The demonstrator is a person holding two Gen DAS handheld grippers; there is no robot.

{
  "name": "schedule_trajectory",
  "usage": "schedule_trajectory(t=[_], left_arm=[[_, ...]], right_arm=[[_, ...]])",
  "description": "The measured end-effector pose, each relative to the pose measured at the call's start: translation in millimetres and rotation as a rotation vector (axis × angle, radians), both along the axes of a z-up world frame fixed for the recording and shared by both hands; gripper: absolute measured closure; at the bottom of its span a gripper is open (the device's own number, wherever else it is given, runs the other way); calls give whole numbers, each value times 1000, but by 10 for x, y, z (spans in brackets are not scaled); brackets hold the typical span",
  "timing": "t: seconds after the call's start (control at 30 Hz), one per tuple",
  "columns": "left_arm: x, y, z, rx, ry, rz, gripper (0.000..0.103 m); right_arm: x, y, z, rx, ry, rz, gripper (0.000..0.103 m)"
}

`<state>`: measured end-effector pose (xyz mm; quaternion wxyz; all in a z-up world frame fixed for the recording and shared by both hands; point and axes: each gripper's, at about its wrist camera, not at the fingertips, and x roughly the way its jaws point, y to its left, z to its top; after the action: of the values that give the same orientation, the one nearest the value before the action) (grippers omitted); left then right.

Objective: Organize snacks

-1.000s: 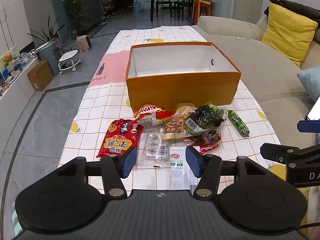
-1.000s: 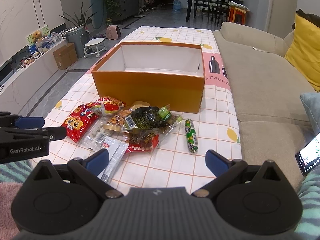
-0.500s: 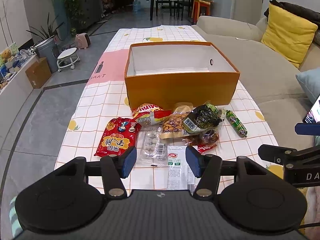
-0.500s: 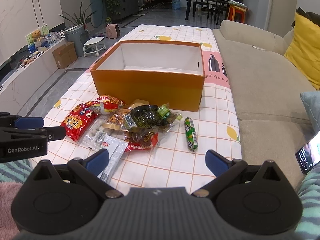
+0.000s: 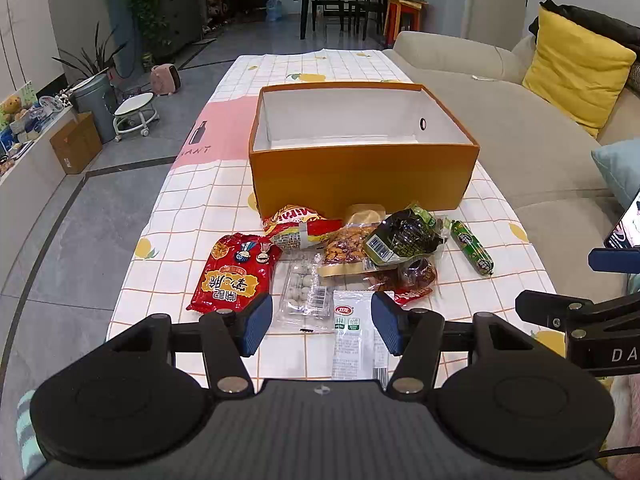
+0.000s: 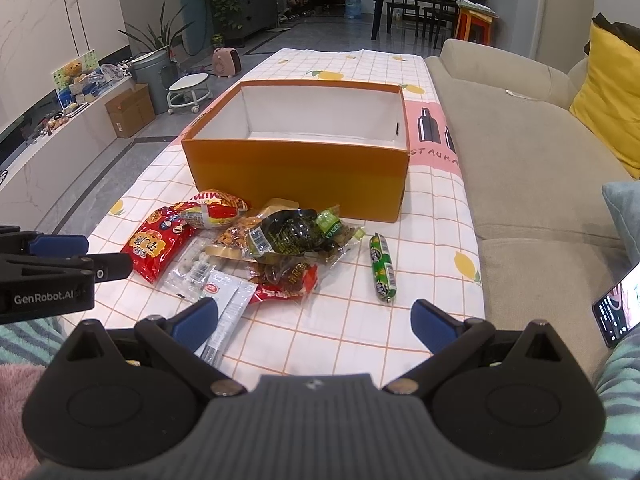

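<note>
Your left gripper (image 5: 321,323) hovers with jaws apart and empty above the near table edge, the glossy red packet (image 5: 234,274) and crinkled clear pouches heaped just beyond it. To the right, your right gripper (image 6: 314,322) gapes wide and empty before the green sausage stick (image 6: 383,267). The rectangular orange cardboard box (image 6: 298,172) stands behind the pile.

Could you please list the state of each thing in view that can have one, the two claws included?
Orange box: open-topped, nothing visible inside.
Red snack bag: sealed, flat on the cloth.
Green sausage stick: sealed, lying apart from the pile.
Dark green packet: sealed, lying atop other snacks.
White sachet: flat, nearest the left claw.
Left claw: open, holding nothing.
Right claw: wide open, holding nothing.
</note>
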<state>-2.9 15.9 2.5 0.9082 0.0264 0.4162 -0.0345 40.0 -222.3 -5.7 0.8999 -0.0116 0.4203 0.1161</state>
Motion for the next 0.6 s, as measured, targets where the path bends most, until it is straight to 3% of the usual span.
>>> schedule_trajectory(t=[0.6], left_arm=[[49, 6, -38, -10, 22, -19, 36]], right_arm=[[44, -31, -22, 14, 7, -6, 4]])
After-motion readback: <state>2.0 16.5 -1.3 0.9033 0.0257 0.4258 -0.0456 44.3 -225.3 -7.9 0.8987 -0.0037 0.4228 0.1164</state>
